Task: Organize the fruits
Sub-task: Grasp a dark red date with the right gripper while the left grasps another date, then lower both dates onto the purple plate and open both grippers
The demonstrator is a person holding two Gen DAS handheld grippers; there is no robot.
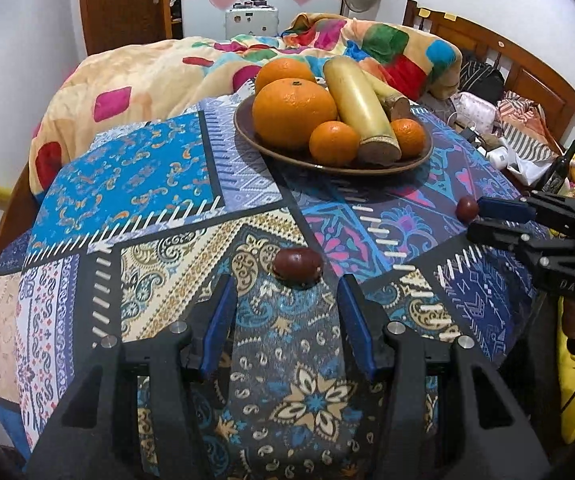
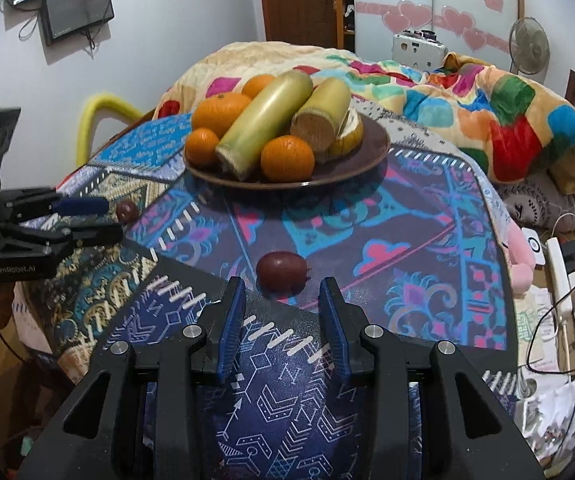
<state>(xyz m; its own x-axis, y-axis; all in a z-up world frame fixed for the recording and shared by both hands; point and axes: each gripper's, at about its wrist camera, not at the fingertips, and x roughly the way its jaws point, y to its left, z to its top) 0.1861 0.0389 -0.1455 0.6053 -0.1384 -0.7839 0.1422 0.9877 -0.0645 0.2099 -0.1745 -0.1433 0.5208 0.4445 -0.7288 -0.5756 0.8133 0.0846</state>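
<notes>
Both claws stood open and empty over the patterned worktop (image 1: 147,184): the left claw (image 1: 285,300) had a dark red fruit (image 1: 298,267) lying just ahead of its blue pads, and the right claw (image 2: 281,304) faced a second dark red fruit (image 2: 282,272) likewise. Farther back, a brown plate (image 2: 367,152) held oranges (image 1: 293,112) and yellow-green cut stalks (image 2: 265,118).

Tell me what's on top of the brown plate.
The brown plate holds four oranges and pale-yellow cut stalks. Anything beneath them is hidden.
</notes>
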